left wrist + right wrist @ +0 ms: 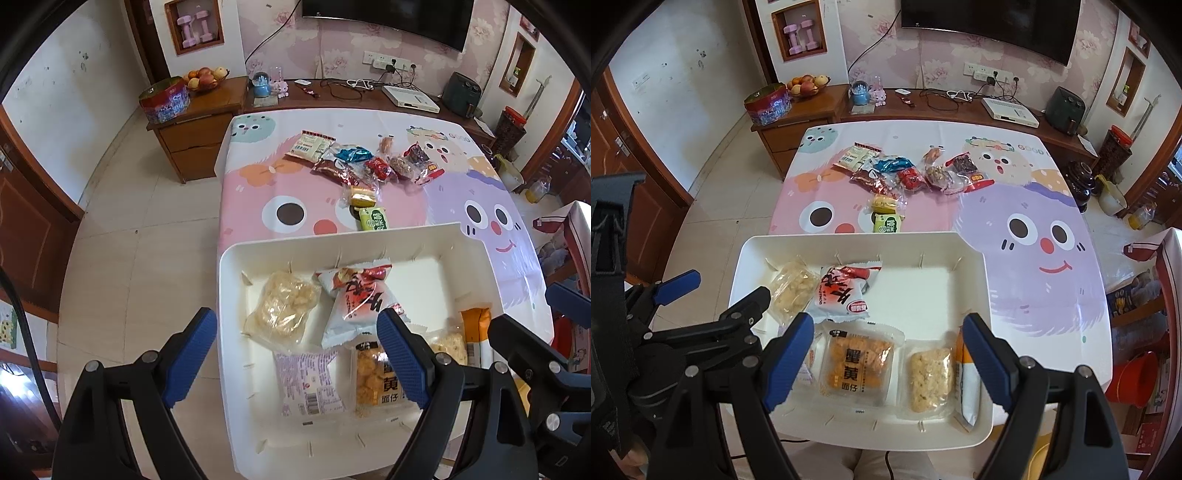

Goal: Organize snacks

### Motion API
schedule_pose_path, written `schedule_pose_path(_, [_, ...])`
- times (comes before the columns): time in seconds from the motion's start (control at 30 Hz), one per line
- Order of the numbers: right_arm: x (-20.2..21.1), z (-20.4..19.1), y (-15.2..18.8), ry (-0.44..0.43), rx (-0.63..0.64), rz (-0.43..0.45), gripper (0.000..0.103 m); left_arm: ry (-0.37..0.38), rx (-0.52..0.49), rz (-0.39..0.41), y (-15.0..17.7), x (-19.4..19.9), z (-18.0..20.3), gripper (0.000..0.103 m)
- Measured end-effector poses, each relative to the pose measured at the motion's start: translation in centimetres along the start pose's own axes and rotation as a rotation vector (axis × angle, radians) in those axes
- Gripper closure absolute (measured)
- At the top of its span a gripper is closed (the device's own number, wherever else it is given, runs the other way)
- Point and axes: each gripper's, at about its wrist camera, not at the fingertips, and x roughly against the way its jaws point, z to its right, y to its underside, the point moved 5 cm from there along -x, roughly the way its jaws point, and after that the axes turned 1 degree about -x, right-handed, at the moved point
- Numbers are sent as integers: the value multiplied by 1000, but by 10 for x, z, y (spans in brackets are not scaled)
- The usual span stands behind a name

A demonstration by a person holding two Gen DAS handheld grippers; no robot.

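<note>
Six snack packets lie in one white tray (971,266); both grippers' jaws gape wide, empty.

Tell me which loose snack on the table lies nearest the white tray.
The green packet, alone just beyond the white tray; the other loose snacks lie farther back.

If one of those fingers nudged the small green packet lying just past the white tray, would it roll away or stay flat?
The green packet would probably slide rather than roll: it lies flat on the tablecloth and looks squarish. It seems light for its size, being small, so a nudge should move it easily. Its glossy wrapper may be slippery to pinch.
</note>
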Motion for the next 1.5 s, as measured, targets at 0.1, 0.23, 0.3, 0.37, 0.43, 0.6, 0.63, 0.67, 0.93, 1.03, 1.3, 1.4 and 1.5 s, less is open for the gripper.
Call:
schedule_pose_path(0.1, [-2,5,-4,1,2,9,21,-7,-12,17,-8,0,4,15])
schedule_pose_path(0.23, [-4,14,-10,-9,1,24,25,-6,-21,24,-20,-3,11,15])
schedule_pose_path(0.3, [-6,20,-13,-13,-6,27,26,2,-22,12,-27,-8,14,15])
schedule_pose_path(0.37, [-9,27,-19,-18,-14,28,26,19,-21,-9,-34,-16,18,15])
schedule_pose_path(0.43, [-12,36,-27,-18,-22,23,26,38,-18,-37,-41,-26,23,15])
schedule_pose_path(0.6, [-17,67,-64,-9,-54,44,26,76,-36,-114,-67,-56,44,15])
schedule_pose_path(0.63, [-17,72,-70,0,-54,54,26,81,-32,-123,-73,-61,48,15])
schedule_pose_path(0.67, [-17,79,-79,10,-57,68,26,87,-25,-129,-81,-67,52,15])
schedule_pose_path(0.93, [-43,137,-156,8,-156,83,26,90,42,-225,-127,-134,76,15])
schedule_pose_path(1.03, [-71,152,-180,-3,-176,54,26,107,73,-310,-130,-168,86,15])
schedule_pose_path(1.3, [-167,172,-227,-65,-133,-67,26,118,134,-461,-120,-226,102,18])
schedule_pose_path(1.4, [-199,174,-232,-80,-103,-116,26,105,137,-485,-115,-237,104,20])
schedule_pose_path(1.5, [-228,173,-231,-80,-63,-160,26,100,149,-509,-110,-246,106,25])
